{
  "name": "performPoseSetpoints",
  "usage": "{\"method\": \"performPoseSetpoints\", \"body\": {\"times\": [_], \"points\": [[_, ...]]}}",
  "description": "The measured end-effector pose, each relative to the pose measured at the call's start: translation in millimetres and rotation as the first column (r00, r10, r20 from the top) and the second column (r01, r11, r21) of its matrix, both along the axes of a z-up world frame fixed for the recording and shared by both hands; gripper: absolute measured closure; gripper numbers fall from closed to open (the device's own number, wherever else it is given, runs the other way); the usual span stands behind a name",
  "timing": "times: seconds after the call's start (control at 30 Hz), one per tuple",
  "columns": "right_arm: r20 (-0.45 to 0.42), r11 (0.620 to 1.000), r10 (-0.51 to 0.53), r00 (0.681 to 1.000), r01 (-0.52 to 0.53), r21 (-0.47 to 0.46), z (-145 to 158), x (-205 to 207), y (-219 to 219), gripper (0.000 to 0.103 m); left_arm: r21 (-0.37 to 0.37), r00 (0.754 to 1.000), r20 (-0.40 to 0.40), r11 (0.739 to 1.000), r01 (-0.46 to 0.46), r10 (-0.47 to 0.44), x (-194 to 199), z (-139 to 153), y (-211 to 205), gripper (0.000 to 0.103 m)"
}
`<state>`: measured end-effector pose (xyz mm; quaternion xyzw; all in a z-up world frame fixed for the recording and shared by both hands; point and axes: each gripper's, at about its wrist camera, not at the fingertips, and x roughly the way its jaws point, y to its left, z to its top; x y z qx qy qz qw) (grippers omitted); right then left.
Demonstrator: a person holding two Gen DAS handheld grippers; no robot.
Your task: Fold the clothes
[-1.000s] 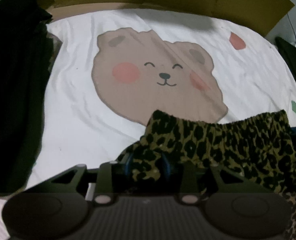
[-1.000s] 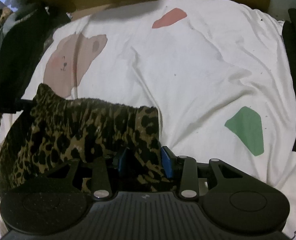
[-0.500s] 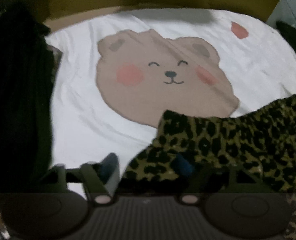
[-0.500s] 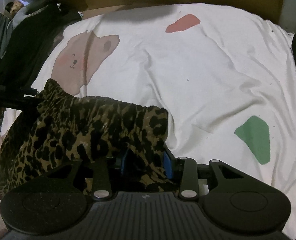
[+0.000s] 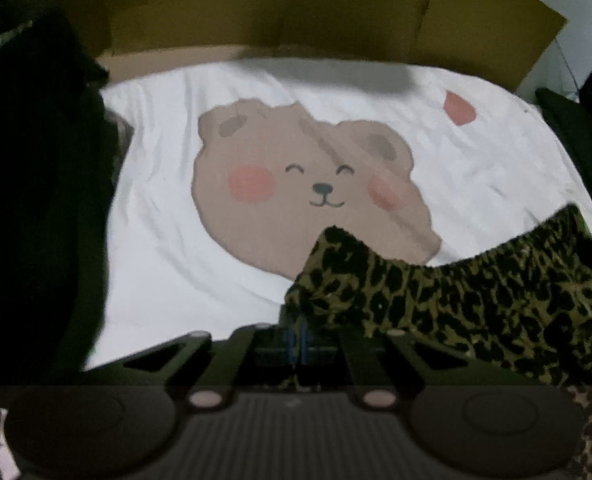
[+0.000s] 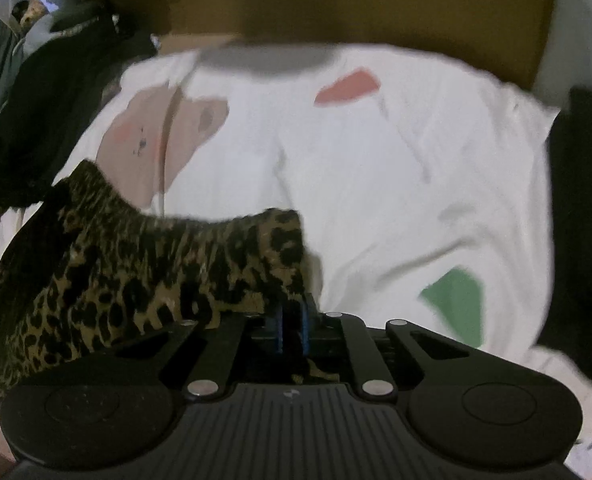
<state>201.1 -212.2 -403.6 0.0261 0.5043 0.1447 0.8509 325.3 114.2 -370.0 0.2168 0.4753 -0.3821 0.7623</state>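
Note:
A leopard-print garment (image 5: 456, 292) hangs by its gathered top edge over the white bear-print sheet (image 5: 156, 220). My left gripper (image 5: 298, 340) is closing its blue pads tight on the garment's left corner, and the fabric bunches up above the pads. In the right wrist view the same garment (image 6: 156, 264) drapes to the left. My right gripper (image 6: 292, 320) is closing on its right corner, with cloth pinched between the pads. The top edge sags between the two grips.
The sheet (image 6: 376, 180) carries a bear face (image 5: 296, 184) and red and green patches. A cardboard wall (image 5: 296, 12) stands behind the bed. Dark clothing is piled on the left (image 5: 36, 200), and a dark item lies at the right (image 6: 584, 200).
Both grippers' pads went from apart around the fabric to pinched together on it. Both hands rose, lifting the garment's top edge off the sheet.

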Motion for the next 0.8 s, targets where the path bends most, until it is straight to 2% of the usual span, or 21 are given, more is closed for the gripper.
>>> {"method": "performPoseSetpoints", "body": {"times": [0.2, 0.4, 0.6, 0.8], "points": [[0.071, 0.998, -0.02, 0.997, 0.024, -0.051, 24, -3, -8, 0.101, -0.035, 0.996, 0.083, 0.999, 0.033, -0.03, 0, 30, -8, 0.101], [0.144, 0.992, -0.09, 0.985, 0.102, -0.078, 50, 9, -25, 0.103, -0.081, 0.983, 0.164, 0.992, 0.093, -0.078, 2, 56, -35, 0.101], [0.183, 0.985, -0.125, 0.975, 0.143, -0.092, 64, 28, -48, 0.103, -0.098, 0.978, 0.189, 0.99, 0.104, -0.084, 12, 59, -62, 0.101], [0.197, 0.982, -0.125, 0.972, 0.149, -0.112, 62, 42, -56, 0.103, -0.1, 0.972, 0.211, 0.987, 0.124, -0.101, 18, 56, -83, 0.101]]}}
